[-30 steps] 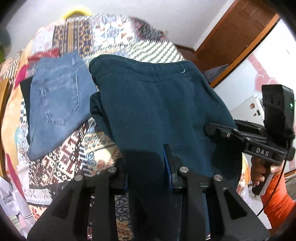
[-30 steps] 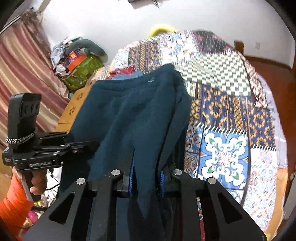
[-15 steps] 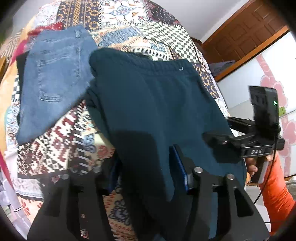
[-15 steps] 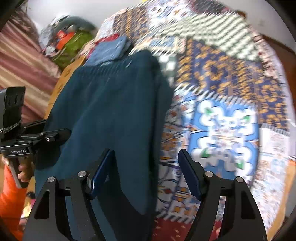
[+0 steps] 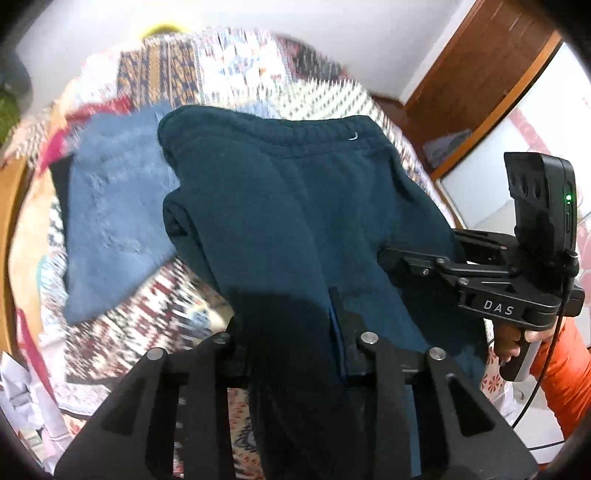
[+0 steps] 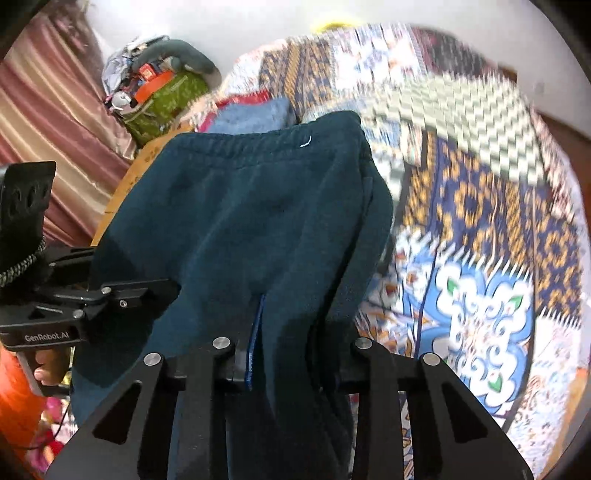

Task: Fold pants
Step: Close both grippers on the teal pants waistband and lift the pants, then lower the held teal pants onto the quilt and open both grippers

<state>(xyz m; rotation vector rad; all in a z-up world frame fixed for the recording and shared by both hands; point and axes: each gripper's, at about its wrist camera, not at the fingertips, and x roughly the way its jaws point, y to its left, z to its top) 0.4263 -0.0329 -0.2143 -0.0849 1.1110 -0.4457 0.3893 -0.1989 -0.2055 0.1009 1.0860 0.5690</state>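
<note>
I am working in a bedroom of a home. Under my claws lies a bed covered with a bright patchwork bedspread (image 6: 480, 229) of checked, floral and orange-and-blue patterned squares. Clothes are spread on it: dark teal fleece sweatpants (image 5: 295, 206) and folded blue denim jeans (image 5: 114, 221). A plain white wall (image 6: 240, 26) stands behind the bed, with a brown wooden door (image 5: 476, 74) to one side. A striped pink curtain (image 6: 44, 110) hangs on the other side, next to a green bag (image 6: 166, 99) heaped with household odds and ends.
</note>
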